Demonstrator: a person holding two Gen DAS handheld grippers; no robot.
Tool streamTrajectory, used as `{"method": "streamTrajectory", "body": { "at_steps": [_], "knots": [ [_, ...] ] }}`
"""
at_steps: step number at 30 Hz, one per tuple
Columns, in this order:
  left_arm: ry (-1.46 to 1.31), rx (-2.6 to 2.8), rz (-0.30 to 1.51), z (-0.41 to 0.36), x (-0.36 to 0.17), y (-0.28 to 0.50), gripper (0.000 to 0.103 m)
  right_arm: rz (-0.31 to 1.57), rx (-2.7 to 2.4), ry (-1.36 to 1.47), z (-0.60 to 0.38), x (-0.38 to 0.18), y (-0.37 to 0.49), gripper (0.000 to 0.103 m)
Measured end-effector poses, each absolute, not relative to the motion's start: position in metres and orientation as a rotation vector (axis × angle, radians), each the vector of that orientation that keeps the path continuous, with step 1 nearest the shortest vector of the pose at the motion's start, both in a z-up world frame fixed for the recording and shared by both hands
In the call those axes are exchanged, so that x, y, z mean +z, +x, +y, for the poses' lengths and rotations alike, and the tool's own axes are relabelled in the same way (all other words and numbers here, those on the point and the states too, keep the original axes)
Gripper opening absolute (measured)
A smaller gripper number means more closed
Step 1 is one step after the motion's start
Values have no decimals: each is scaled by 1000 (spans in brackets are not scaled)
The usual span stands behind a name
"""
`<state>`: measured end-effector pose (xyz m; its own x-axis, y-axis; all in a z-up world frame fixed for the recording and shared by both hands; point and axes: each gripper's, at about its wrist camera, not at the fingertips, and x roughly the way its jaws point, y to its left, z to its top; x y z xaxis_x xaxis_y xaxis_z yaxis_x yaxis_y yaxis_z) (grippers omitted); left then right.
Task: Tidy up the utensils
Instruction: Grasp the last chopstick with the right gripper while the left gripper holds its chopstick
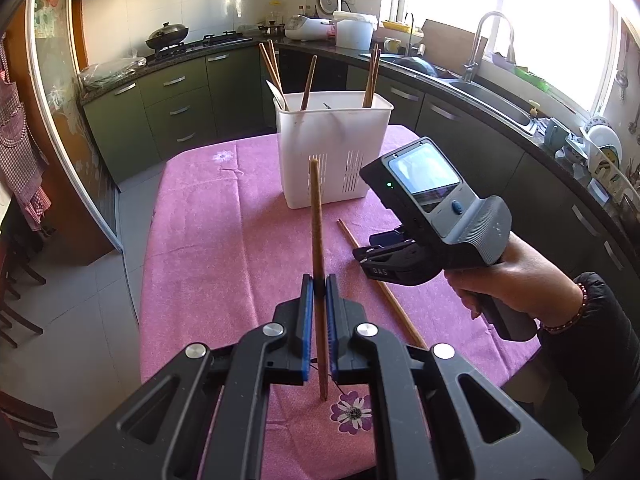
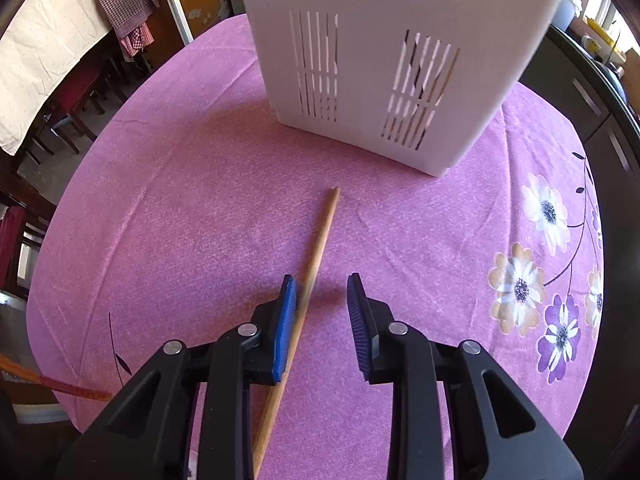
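My left gripper (image 1: 319,286) is shut on a dark brown chopstick (image 1: 317,216) and holds it upright above the pink tablecloth. A white slotted utensil basket (image 1: 332,148) stands ahead with several chopsticks and a spoon in it; it also shows in the right wrist view (image 2: 380,60). My right gripper (image 2: 322,292) is open and low over the cloth, with a light wooden chopstick (image 2: 316,252) lying between its fingers, close to the left pad. That chopstick (image 1: 352,240) and the right gripper (image 1: 366,256) show in the left wrist view.
The table (image 1: 208,220) has a pink flowered cloth. Dark green kitchen cabinets (image 1: 172,96) and a counter with a sink (image 1: 492,100) run behind and to the right. Chairs (image 2: 68,112) stand to the left.
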<state>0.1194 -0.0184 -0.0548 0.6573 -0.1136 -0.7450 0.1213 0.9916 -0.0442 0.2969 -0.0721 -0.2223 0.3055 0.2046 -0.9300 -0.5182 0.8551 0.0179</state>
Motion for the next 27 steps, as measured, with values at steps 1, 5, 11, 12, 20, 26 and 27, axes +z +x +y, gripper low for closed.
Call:
{"method": "streamTrajectory", "body": {
  "at_steps": [1, 5, 11, 12, 20, 26, 27],
  "knots": [
    [8, -135, 844, -17, -56, 119, 6, 1168, 487, -315, -69, -223, 298, 24],
    [3, -139, 844, -14, -57, 119, 6, 1178, 483, -325, -61, -223, 301, 17],
    [-3, -134, 843, -13, -57, 119, 6, 1173, 496, -314, -50, -224, 304, 7],
    [-3, -132, 844, -13, -57, 119, 6, 1168, 500, -306, -53, -223, 304, 7],
    [-2, -124, 840, -12, -56, 118, 6, 1034, 496, -188, -104, -171, 288, 7],
    [-5, -116, 834, -11, -54, 115, 6, 878, 487, -107, -152, -114, 255, 7],
    [-4, -114, 834, -11, -54, 114, 6, 855, 486, -101, -158, -106, 246, 7]
  ]
}}
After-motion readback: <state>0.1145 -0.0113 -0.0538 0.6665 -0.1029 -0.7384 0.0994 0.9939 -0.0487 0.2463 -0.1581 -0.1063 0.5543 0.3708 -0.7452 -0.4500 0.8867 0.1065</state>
